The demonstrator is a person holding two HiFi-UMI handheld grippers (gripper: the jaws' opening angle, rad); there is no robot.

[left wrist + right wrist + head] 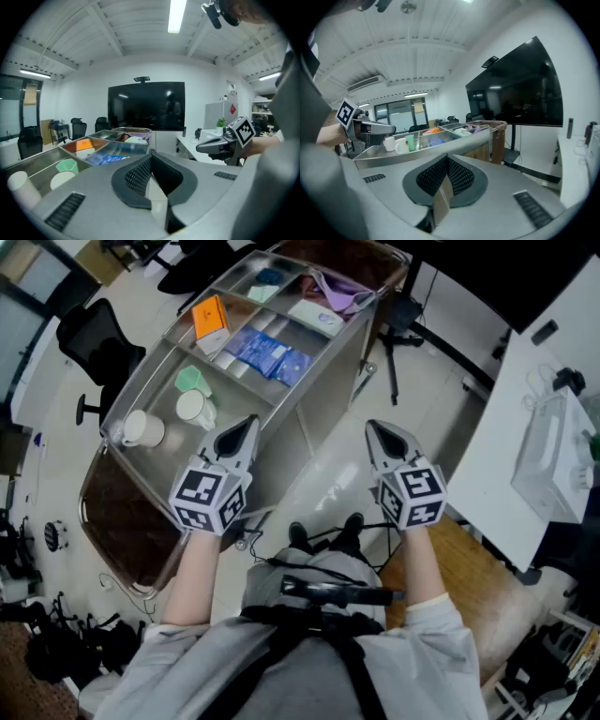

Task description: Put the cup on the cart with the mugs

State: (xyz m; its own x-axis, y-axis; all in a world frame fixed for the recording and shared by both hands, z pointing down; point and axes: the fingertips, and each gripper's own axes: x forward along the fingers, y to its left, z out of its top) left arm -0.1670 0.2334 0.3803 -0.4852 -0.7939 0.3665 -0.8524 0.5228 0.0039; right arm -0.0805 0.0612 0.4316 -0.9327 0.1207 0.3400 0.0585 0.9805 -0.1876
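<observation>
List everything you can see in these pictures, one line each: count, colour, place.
cart: one, steel, ahead, left of centre
white cups: two, white, cart's nearest compartment
green cup: one, green, same compartment, beside them
box: one, orange, middle compartment
packets: several, blue, middle compartment
cloth: one, purple, far end
office chair: one, black, left of cart
desk: one, white, right
screen: one, black, far wall
left gripper: one, grey, shut, empty
right gripper: one, grey, shut, empty
</observation>
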